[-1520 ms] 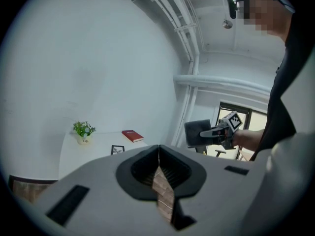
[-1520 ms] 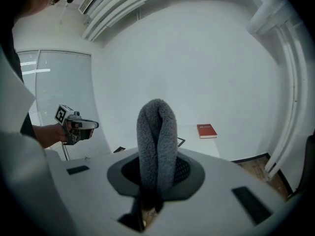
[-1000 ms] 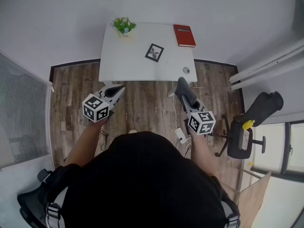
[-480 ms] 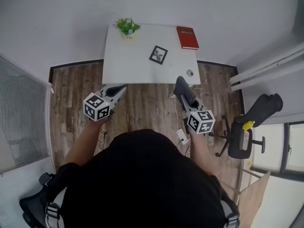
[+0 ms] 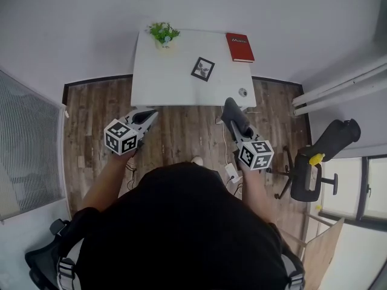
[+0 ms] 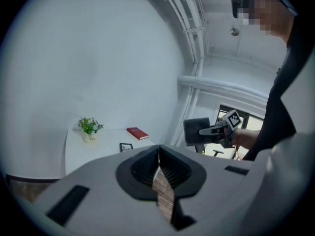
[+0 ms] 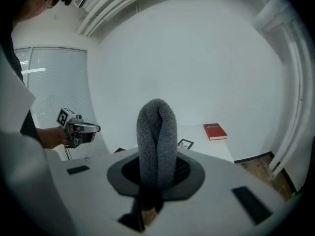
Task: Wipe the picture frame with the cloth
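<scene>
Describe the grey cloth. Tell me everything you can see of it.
The cloth is grey and fuzzy, like fleece or microfibre, and folded double into a rounded loop. The right gripper is shut on its lower part, so the loop stands up out of the jaws. In the head view it shows as a dark grey wad at that gripper's tip, held in the air by the near edge of the white table. Only the jaw pads touch it.

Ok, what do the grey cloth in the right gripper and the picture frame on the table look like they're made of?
Cloth: probably microfibre or fleece. It has a grey, matte, fuzzy nap and bends into a soft, thick loop.
Picture frame: a thin black border around a pale print. It is too small here to tell painted wood from plastic.
</scene>
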Demonstrator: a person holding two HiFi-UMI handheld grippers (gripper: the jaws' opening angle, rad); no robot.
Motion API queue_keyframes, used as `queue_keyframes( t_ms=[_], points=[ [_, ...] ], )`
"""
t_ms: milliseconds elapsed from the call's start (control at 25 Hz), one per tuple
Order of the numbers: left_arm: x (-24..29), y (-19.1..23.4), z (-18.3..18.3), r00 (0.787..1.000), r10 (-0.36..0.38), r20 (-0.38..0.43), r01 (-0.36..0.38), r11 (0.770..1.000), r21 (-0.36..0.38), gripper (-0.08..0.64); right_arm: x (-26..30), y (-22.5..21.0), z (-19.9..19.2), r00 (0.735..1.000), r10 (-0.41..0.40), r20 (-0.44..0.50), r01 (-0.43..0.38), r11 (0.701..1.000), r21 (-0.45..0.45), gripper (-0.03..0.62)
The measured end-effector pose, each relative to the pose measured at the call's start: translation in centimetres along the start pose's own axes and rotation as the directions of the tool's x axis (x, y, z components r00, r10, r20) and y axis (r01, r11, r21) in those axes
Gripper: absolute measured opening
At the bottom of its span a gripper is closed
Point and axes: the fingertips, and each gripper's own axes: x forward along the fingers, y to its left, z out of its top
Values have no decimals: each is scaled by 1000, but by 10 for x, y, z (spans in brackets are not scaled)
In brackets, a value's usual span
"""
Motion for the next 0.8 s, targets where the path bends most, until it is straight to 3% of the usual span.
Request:
queue_keyframes(
  t_ms=[320, 800],
  points=[
    [30, 10, 8, 1000, 13, -23, -13, 1000, 13, 11, 31, -27, -3, 999, 36, -21, -36, 999, 23, 48],
    [105, 61, 39, 995, 102, -17, -102, 995, -11, 11, 126, -103, 48, 991, 130, -34, -130, 991, -12, 48]
  ],
)
